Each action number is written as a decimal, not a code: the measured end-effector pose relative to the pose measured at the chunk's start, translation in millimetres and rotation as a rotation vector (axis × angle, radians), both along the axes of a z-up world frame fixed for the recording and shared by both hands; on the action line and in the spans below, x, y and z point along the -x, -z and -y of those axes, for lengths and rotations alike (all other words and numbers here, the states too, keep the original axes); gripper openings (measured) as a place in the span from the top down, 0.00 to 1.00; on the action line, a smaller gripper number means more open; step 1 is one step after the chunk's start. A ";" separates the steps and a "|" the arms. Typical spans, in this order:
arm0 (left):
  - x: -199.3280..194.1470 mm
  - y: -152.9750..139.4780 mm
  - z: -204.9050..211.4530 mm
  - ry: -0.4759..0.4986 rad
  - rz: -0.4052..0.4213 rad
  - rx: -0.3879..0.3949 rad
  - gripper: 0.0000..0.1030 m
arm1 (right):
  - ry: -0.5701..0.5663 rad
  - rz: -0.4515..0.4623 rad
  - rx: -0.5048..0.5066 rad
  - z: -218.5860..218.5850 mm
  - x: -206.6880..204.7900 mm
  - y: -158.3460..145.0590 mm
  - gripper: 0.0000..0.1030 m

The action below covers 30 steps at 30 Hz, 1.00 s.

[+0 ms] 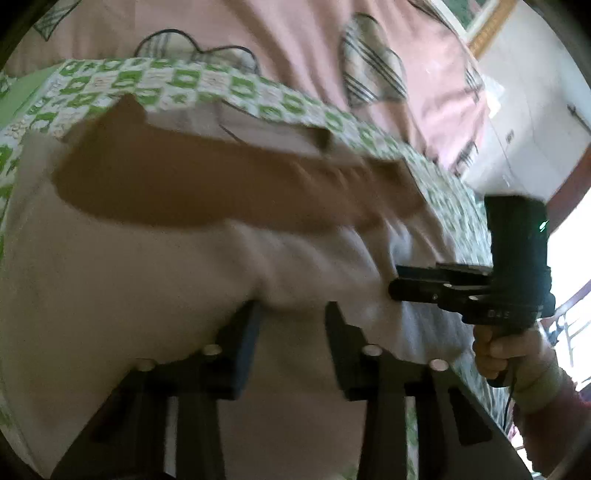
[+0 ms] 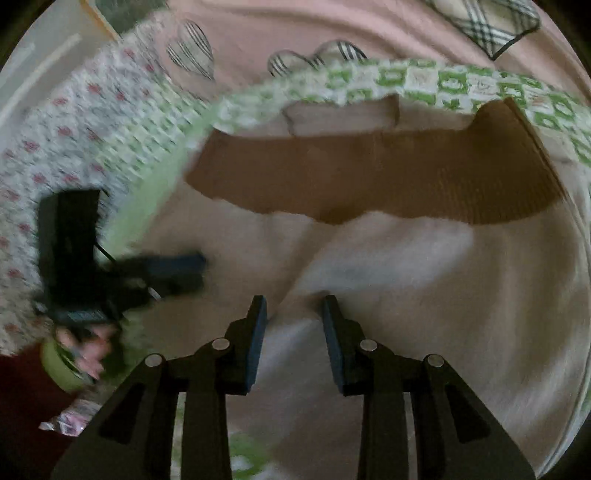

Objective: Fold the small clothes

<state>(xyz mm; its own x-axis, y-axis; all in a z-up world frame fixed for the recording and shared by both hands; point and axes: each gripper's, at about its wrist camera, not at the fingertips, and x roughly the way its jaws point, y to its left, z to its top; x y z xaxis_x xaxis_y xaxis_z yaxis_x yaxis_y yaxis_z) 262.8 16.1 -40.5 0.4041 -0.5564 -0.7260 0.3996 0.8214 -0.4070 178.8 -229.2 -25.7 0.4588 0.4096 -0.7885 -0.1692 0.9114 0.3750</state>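
A small cream garment (image 1: 110,277) with a wide brown band (image 1: 207,177) lies spread on a green-and-white checked cloth (image 1: 177,85). It also shows in the right wrist view (image 2: 461,295), with the brown band (image 2: 369,173) across its far part. My left gripper (image 1: 291,314) is open, its fingers astride a raised fold at the garment's near edge. My right gripper (image 2: 293,306) is open over another fold of the garment. In the left wrist view the right gripper (image 1: 397,282) reaches in from the right, its tips at the garment's edge. The left gripper (image 2: 195,273) appears blurred in the right wrist view.
A pink bedsheet (image 1: 295,48) with striped heart shapes lies behind the checked cloth. A white floral fabric (image 2: 66,140) lies at the left in the right wrist view. A wall and a framed picture (image 1: 484,22) are at the far right.
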 end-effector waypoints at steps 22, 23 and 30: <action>44.7 -22.7 -149.5 -0.418 0.020 0.147 0.74 | 0.556 0.172 -0.112 93.6 82.5 -37.5 0.58; 63.9 -22.0 -147.3 -0.410 0.013 0.160 0.71 | 0.545 0.174 -0.122 85.8 92.1 -36.7 0.57; 138.4 5.8 -121.1 -0.396 -0.103 0.199 0.54 | 0.501 0.118 -0.175 47.1 140.1 -18.9 0.55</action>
<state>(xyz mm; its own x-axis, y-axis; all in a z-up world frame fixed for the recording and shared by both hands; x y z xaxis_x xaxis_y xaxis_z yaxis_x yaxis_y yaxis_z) 124.4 137.2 -46.3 0.5450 -0.5063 -0.6684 0.0194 0.8045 -0.5936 38.7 -276.2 -6.8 0.7129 0.2386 -0.6594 0.2197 0.8170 0.5332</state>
